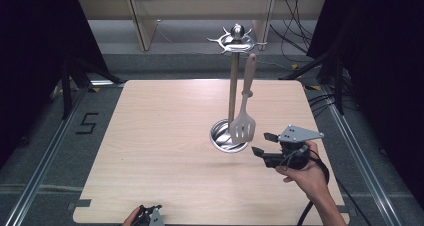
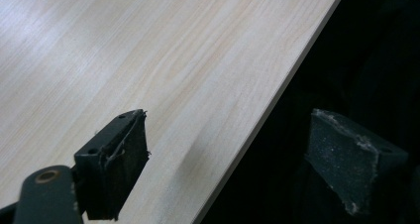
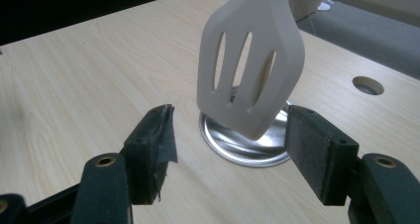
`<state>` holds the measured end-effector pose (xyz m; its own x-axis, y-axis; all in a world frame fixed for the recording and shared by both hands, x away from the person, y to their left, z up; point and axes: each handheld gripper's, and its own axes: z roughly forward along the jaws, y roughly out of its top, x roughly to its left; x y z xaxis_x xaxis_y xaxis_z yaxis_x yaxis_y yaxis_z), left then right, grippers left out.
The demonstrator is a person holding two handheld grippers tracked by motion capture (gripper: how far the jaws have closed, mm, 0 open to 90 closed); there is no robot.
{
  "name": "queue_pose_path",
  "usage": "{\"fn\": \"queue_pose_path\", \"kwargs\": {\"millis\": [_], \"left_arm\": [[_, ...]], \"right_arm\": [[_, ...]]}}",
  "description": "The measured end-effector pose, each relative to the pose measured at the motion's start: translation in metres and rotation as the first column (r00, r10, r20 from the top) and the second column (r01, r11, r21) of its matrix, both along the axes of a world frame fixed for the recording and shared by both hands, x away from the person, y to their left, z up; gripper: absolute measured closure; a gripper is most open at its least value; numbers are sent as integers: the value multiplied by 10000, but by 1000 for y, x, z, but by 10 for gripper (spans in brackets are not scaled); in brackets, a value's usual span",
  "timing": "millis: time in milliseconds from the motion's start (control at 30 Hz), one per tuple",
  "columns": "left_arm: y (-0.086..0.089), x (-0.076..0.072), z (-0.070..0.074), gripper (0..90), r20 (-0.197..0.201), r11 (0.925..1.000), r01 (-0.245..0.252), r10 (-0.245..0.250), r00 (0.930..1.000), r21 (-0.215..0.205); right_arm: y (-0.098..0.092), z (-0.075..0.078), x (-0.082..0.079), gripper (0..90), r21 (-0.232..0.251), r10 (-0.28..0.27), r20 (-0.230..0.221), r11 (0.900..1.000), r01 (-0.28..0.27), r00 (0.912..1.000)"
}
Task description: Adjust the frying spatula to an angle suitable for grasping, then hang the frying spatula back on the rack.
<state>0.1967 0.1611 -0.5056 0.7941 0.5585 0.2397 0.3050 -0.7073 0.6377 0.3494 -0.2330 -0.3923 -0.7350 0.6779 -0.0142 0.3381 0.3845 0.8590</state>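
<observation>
A white slotted spatula (image 1: 243, 117) hangs from the hooked crown of a metal utensil stand (image 1: 235, 39), whose pole rises from a round steel base (image 1: 220, 132) on the wooden table (image 1: 165, 146). My right gripper (image 1: 264, 143) is open just right of the spatula's blade. In the right gripper view the blade (image 3: 250, 65) hangs ahead of the gripper (image 3: 230, 142), between the jaws' lines, over the base (image 3: 237, 149). My left gripper (image 1: 150, 211) rests at the table's near edge; in the left gripper view it (image 2: 228, 154) is open and holds nothing.
The table's front edge (image 2: 257, 120) runs between the left jaws, with darkness beyond. A round hole (image 3: 368, 85) sits in the tabletop behind the stand. Dark curtains, cables and floor rails surround the table.
</observation>
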Motion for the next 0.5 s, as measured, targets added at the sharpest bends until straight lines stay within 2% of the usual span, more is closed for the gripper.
{"fn": "queue_pose_path", "kwargs": {"millis": [33,67,100,133,167,200,267,300,333,400,467,500], "left_arm": [[-1,0,0,155,75,9999,17,-18,10000,108],[-1,0,0,154,75,9999,17,-18,10000,108],[-2,0,-1,155,-93,9999,162,-163,9998,-26],[-2,0,-1,155,-98,9999,166,-166,9998,-18],[-1,0,-1,155,-95,9999,163,-163,9998,-27],[-1,0,-1,155,-87,9999,167,-167,9998,-19],[-1,0,-1,155,-77,9999,167,-167,9998,-12],[-1,0,-1,155,-64,9999,152,-152,9999,-15],[-1,0,-1,155,-73,9999,147,-147,9999,-12],[-2,-1,-1,155,19,9999,87,-87,10000,80],[-2,-1,-1,155,1,9999,109,-109,9999,88],[-2,-1,-1,155,23,9999,97,-97,10000,57]], "right_arm": [[0,-1,-1,368,-13,56,-94,10000,-56,9999],[0,-2,1,368,-142,190,195,9997,-188,9996],[0,-3,-2,368,-15,-12,-207,10000,11,9998],[0,-4,0,368,-58,122,25,9999,-122,9999],[0,-5,-2,368,-39,-84,-177,10000,84,9998],[-1,-6,0,367,-137,-38,73,9999,39,10000],[0,-7,-1,367,-9,-146,-13,9999,146,9999],[-2,-7,0,367,-204,77,16,9998,-77,10000],[0,-8,-2,367,-88,-63,-156,9999,61,9999],[-2,-9,0,366,-228,22,-54,9997,-23,10000],[-1,-10,-3,366,-142,-5,-406,9999,-1,9992],[-1,-11,-3,366,-152,31,-378,9999,-36,9993]]}}
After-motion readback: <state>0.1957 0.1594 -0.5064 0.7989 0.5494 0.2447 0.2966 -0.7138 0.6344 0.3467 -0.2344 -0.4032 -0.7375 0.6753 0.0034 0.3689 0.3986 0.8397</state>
